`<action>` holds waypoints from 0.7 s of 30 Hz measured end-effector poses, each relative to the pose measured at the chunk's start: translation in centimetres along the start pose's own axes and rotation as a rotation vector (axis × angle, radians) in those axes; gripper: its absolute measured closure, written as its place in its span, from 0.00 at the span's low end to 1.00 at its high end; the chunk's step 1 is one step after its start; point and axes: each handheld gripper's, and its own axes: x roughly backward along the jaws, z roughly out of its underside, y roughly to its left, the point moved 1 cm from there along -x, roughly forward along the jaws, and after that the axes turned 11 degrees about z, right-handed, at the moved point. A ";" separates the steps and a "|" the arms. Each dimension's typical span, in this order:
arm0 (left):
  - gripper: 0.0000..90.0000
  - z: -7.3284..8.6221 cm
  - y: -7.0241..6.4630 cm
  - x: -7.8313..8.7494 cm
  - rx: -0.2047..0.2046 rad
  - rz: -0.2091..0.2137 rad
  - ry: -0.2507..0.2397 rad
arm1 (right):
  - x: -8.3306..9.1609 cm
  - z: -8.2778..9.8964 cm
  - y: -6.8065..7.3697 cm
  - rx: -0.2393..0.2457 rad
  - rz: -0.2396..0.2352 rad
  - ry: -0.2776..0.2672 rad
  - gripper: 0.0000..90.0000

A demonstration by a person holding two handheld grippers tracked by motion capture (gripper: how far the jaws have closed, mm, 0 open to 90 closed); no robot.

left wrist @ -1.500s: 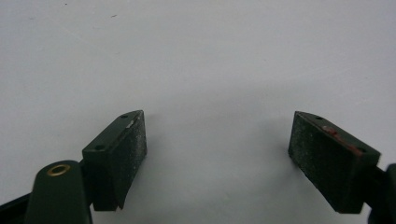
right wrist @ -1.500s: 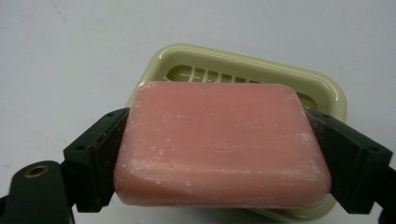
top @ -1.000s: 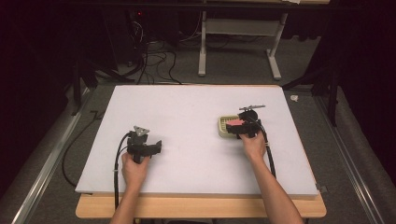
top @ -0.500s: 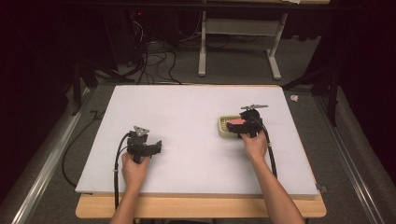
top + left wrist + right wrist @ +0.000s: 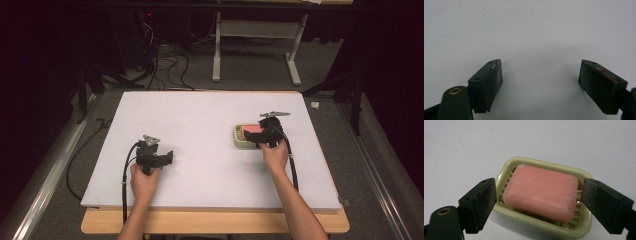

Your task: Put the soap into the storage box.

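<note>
A pink bar of soap (image 5: 541,192) lies in a pale green soap dish (image 5: 544,225) on the white table. In the high view the dish (image 5: 240,139) sits right of centre with the soap (image 5: 248,130) in it. My right gripper (image 5: 539,206) is open, its jaws standing on either side of the dish without touching the soap; from above the right gripper (image 5: 257,135) hovers over the dish's right end. My left gripper (image 5: 167,158) rests at the left of the table, and in its own view the left gripper (image 5: 540,82) is open over bare white surface.
The white table top (image 5: 200,125) lies on a wooden bench whose front edge (image 5: 215,222) shows below. Behind the table are cables (image 5: 160,65) on the floor and a white frame leg (image 5: 216,55). A black cable (image 5: 125,175) trails from the left gripper.
The right gripper has crept slightly closer over the soap dish. The left gripper has stayed in place.
</note>
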 end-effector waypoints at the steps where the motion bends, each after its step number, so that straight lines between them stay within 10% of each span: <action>1: 0.22 0.0 0.0 0.0 0.000 0.000 0.000 | 0.1 0.0 -0.1 0.003 0.000 -0.004 0.16; 21: 0.22 0.0 0.0 0.0 -0.001 -0.001 0.000 | 3.5 0.0 -0.6 0.032 -0.021 -0.096 0.16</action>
